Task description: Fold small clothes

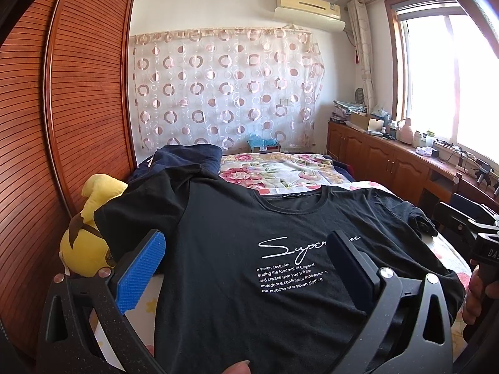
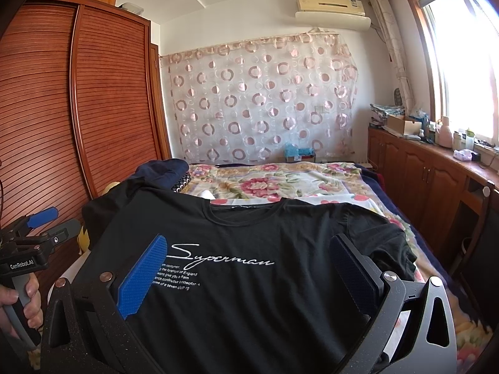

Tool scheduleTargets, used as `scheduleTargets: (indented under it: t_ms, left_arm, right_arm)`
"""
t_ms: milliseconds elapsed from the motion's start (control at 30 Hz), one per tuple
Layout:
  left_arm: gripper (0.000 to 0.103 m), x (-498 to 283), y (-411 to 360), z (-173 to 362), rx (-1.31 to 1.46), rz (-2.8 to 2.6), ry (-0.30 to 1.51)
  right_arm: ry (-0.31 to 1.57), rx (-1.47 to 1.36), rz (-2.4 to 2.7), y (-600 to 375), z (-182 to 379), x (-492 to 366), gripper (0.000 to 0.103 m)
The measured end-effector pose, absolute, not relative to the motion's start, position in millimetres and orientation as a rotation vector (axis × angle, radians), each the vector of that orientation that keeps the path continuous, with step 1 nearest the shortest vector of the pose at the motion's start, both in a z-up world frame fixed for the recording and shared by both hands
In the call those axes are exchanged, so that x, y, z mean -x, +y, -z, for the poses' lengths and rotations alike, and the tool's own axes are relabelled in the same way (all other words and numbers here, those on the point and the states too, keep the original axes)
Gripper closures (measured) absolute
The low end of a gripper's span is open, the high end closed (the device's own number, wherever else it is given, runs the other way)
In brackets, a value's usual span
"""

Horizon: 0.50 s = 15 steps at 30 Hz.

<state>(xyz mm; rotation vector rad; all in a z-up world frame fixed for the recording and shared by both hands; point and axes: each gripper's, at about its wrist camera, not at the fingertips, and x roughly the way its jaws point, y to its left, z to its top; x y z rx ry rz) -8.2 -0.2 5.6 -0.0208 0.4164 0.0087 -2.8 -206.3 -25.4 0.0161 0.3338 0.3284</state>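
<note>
The black T-shirt (image 2: pixel 249 280) lies print-up on the floral bedspread (image 2: pixel 280 184), collar away from both grippers, its long axis running straight ahead of them. Left gripper (image 1: pixel 246 268) and right gripper (image 2: pixel 249 274) both hover with jaws wide, holding nothing, about equally near the hem, which is cut off below.

Black T-shirt's (image 1: pixel 249 249) hem is cut off at the near edge; its left sleeve hides part of a yellow plush toy (image 1: pixel 90 233). Small chest print unreadable.
</note>
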Motion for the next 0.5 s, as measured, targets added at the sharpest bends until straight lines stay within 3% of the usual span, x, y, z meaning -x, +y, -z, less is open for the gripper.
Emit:
scheduleTargets:
  t_ms: [500]
  left_arm:
    - [0.0,9.6,-0.6,-13.6,0.021,-0.011,0.411]
  right_arm:
    - [0.333,-0.016,-0.33,-206.6,25.2,3.3,0.0]
